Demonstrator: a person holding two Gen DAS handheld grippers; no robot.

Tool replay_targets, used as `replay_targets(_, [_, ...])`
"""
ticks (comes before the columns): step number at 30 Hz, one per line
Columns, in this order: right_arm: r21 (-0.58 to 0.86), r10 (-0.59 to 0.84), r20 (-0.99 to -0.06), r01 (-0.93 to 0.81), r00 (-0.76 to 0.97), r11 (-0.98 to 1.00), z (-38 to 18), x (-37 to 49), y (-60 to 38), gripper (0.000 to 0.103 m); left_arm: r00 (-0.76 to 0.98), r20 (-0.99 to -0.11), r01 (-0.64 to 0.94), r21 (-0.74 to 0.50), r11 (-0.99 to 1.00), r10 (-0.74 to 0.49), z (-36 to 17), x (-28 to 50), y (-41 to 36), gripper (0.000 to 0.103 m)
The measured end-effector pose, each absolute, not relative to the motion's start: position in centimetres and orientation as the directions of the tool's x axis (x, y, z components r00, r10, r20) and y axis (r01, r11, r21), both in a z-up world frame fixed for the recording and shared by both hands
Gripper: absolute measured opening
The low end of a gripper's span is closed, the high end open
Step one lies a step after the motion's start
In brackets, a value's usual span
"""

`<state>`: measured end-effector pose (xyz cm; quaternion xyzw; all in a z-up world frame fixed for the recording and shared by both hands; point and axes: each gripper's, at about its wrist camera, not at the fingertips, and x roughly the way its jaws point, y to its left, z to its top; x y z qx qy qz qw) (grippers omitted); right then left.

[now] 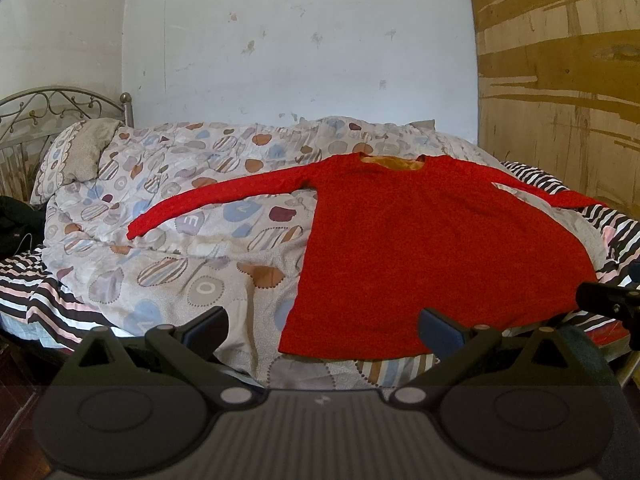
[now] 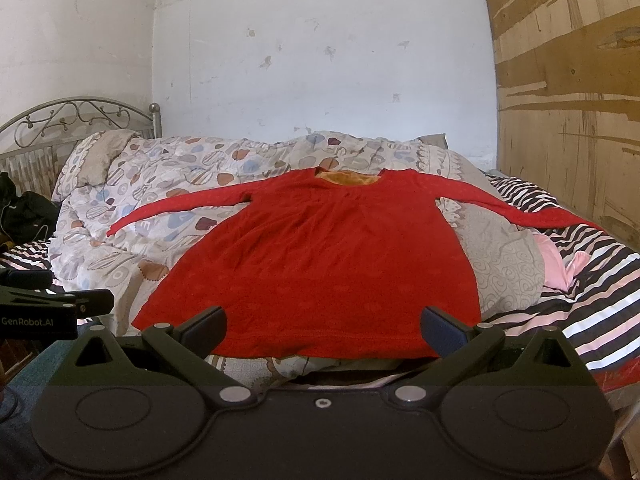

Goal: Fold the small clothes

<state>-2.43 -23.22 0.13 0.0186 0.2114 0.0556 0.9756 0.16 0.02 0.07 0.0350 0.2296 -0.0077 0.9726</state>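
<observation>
A red long-sleeved top [image 1: 432, 248] [image 2: 320, 264] lies flat on the patterned quilt, neck away from me, both sleeves spread out to the sides. Its orange lining shows at the neck. My left gripper [image 1: 322, 330] is open near the hem's left corner, with nothing between its fingers. My right gripper [image 2: 322, 330] is open just in front of the middle of the hem, also holding nothing. The right gripper's tip [image 1: 608, 300] shows at the right edge of the left wrist view; the left gripper's side [image 2: 52, 308] shows at the left of the right wrist view.
The patterned quilt [image 1: 180, 240] covers a bed with a striped sheet [image 2: 600, 300] and a metal headboard [image 1: 52, 104] at the left. A pillow [image 1: 76, 152] lies by the headboard. Pink cloth [image 2: 560, 264] sits right of the top. A plywood panel [image 2: 568, 100] stands at the right.
</observation>
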Motion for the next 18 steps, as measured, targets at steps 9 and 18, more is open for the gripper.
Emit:
replay_targets(9, [0.008,0.045,-0.427,-0.047,0.903,0.999,1.3,-0.6,-23.2,0.103,0.864,-0.502,0.074,0.047,0.996,-0.041,1.5,4.2,-0.4,0.103])
replay_targets(18, [-0.089,-0.149,-0.568,0.12,0.81,0.989,2.5,7.0,-24.8,0.103,0.863,-0.504,0.076,0.095,0.993,-0.018,3.1,12.5,-2.3,0.103])
